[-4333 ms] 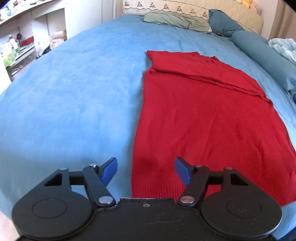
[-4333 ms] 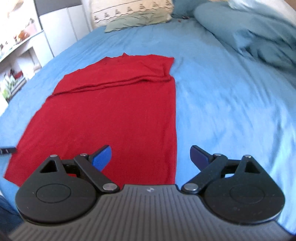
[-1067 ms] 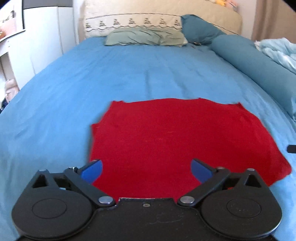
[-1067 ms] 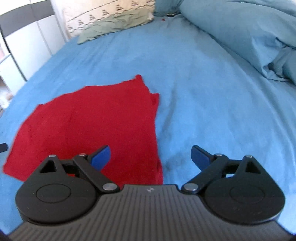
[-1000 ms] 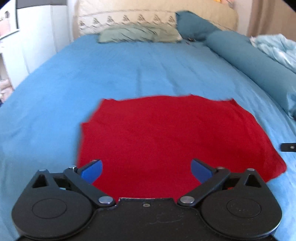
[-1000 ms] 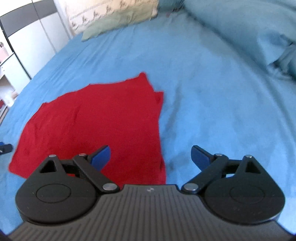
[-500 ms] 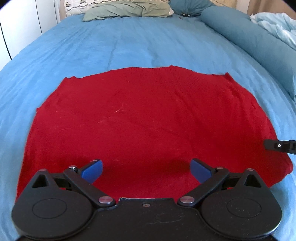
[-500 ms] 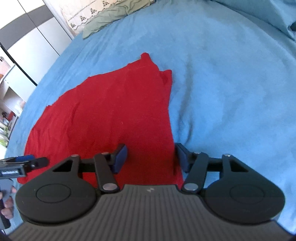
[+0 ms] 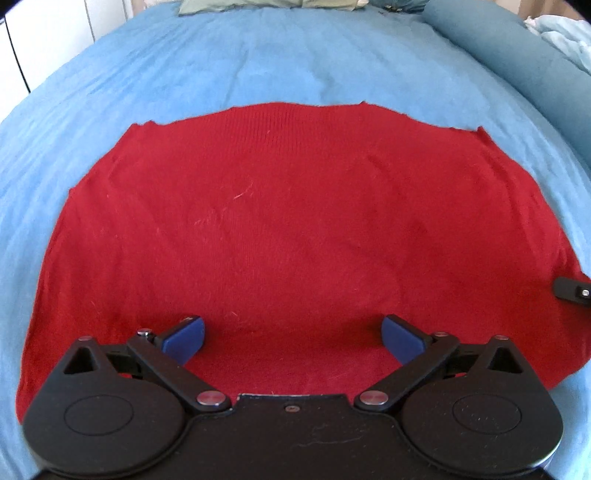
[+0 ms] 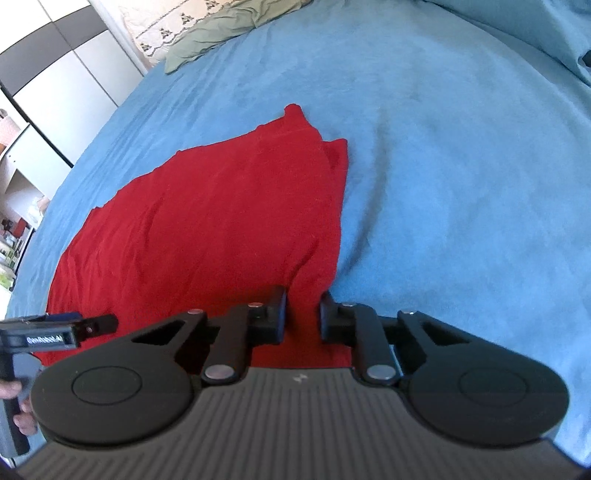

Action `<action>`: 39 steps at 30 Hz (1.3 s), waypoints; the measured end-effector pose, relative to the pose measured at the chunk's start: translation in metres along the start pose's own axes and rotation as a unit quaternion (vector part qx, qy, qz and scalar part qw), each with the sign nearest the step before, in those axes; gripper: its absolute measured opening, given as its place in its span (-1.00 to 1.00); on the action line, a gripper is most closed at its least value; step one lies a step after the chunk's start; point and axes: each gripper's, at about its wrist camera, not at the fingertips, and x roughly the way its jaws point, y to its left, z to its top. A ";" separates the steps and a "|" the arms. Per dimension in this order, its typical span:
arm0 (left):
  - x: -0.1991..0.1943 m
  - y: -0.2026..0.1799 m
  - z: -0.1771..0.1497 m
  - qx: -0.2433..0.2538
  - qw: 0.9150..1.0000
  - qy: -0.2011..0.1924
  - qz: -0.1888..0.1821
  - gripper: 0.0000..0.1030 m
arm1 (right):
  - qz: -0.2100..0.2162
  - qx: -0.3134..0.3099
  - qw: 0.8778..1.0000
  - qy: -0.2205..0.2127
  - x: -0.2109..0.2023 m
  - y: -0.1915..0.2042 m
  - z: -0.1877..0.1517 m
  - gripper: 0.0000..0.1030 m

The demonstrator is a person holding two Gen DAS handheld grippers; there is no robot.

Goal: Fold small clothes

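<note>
Red cloth [image 9: 295, 229] spread flat on the blue bed [image 9: 258, 59], folded to a wide shape, far edge a little uneven. In the right wrist view, a second layer peeking out at the far right corner of the cloth [image 10: 207, 229].

Left hand-held gripper [image 9: 291, 334] low over the near edge of the cloth, jaws spread wide, blue pads [image 9: 183, 338] above the fabric, nothing between them. Seen also in the right wrist view at the left border [image 10: 88, 325], near the left corner of the cloth.

Right hand-held gripper [image 10: 303, 314] at the near right corner of the cloth, jaws drawn close with a narrow strip of red fabric between them; appears clenched on the cloth, though true contact of the pads hard to confirm. Tip of it visible at the right border in the left wrist view [image 9: 572, 290].

Green pillow [image 10: 229, 26] at the head of the bed. White cabinet [image 10: 55, 92] beside the bed on the left.
</note>
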 end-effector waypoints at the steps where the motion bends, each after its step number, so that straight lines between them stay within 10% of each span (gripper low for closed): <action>1: 0.002 0.000 0.002 -0.005 1.000 0.004 0.001 1.00 | -0.001 0.010 1.000 0.002 -0.001 0.000 0.002 -0.43; 8: 0.000 0.012 0.023 -0.037 0.998 0.039 -0.015 0.92 | 0.016 0.016 1.000 -0.016 -0.041 0.049 0.039 -0.47; 15: -0.060 0.108 0.019 -0.108 0.993 0.001 -0.035 0.91 | 0.076 -0.130 0.988 -0.029 -0.045 0.213 0.068 -0.49; 21: -0.075 0.196 -0.027 -0.117 0.993 -0.008 0.005 0.91 | 0.122 -0.265 0.955 0.055 0.052 0.352 -0.007 -0.53; 28: -0.065 0.227 -0.073 -0.110 0.994 0.005 -0.003 0.91 | 0.110 -0.299 0.945 0.079 0.114 0.385 -0.067 -0.52; 31: -0.069 0.228 -0.077 -0.117 0.993 -0.008 -0.015 0.91 | 0.132 -0.298 0.943 0.075 0.101 0.380 -0.062 -0.07; 33: -0.076 0.226 -0.077 -0.121 0.992 -0.019 -0.028 0.91 | 0.150 -0.298 0.941 0.049 0.078 0.379 -0.050 0.69; 39: -0.097 0.202 -0.063 -0.107 0.991 -0.043 -0.061 0.91 | 0.074 -0.304 0.948 -0.058 -0.004 0.324 -0.026 0.99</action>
